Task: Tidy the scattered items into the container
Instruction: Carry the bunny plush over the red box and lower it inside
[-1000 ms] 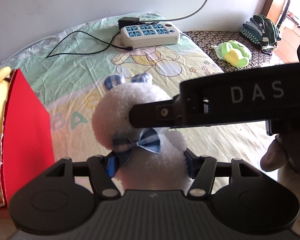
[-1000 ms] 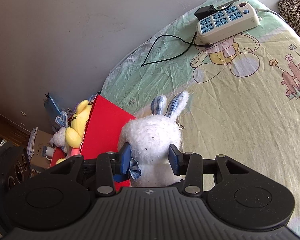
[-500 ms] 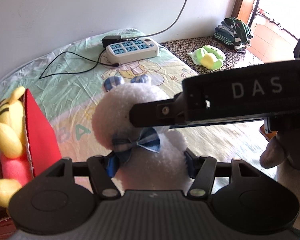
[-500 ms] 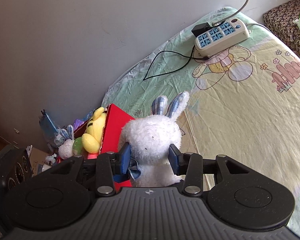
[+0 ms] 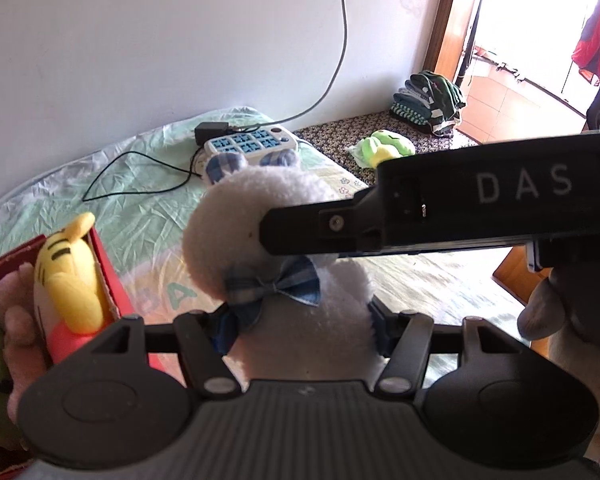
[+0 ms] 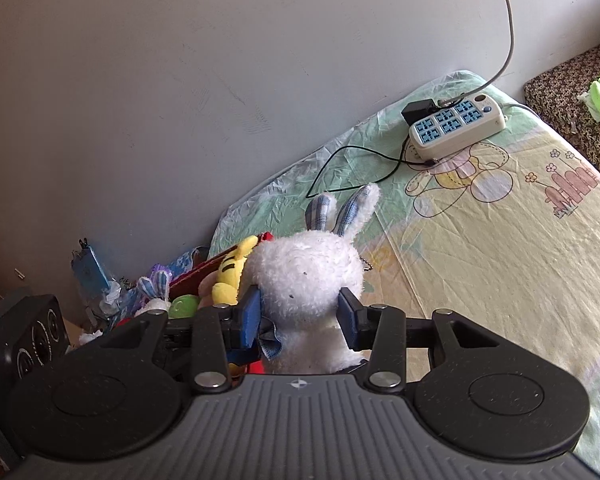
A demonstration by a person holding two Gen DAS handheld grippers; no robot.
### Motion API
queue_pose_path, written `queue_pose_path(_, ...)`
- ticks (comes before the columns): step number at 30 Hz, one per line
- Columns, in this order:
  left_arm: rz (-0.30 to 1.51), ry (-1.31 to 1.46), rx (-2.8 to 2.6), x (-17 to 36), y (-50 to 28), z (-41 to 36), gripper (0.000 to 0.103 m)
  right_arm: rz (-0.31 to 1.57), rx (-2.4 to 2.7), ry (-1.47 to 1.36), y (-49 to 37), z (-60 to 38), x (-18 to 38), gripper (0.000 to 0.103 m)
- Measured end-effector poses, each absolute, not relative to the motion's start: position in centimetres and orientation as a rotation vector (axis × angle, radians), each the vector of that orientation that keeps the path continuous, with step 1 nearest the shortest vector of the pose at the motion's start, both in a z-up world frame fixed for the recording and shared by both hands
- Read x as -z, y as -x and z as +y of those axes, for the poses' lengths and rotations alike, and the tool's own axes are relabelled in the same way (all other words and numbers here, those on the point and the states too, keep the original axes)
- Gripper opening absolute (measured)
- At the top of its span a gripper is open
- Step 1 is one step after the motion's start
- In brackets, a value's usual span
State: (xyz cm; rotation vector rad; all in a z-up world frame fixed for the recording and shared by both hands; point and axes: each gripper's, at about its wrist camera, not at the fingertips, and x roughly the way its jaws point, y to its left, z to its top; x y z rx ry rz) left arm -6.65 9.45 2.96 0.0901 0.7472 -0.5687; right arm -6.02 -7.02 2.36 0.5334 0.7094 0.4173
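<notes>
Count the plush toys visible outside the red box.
2. White bunny gripped between both grippers, left gripper and right gripper; green frog plush on the patterned bedding at far right. Others may be hidden.

White fluffy rabbit (image 6: 308, 276) with blue-checked ears and bow; left of it, a red box (image 5: 112, 280) holding a yellow plush (image 5: 68, 276); beyond it, a pastel cartoon-print sheet (image 6: 500, 232) and a cream, blue-socketed power strip (image 6: 456, 126).

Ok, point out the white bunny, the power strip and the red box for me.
white bunny (image 6: 304, 276): right wrist view, on the fluffy head.
power strip (image 6: 458, 124): right wrist view, on its top face among the blue sockets.
red box (image 5: 114, 288): left wrist view, on its near red wall.
</notes>
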Motion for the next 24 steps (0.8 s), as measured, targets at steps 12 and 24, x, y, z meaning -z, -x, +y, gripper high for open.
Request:
queue_pose_path(12,0.655,-0.076,0.427,-4.5,9.0,15.2,0.062,0.617,-0.546,-0.476,6.9,-1.2,-4.1,0.044)
queue_pose_path(24,0.645,-0.026,0.200,-3.8,10.2,22.2,0.062,0.587,-0.758,-0.385,6.1,7.3,-3.4,0.044)
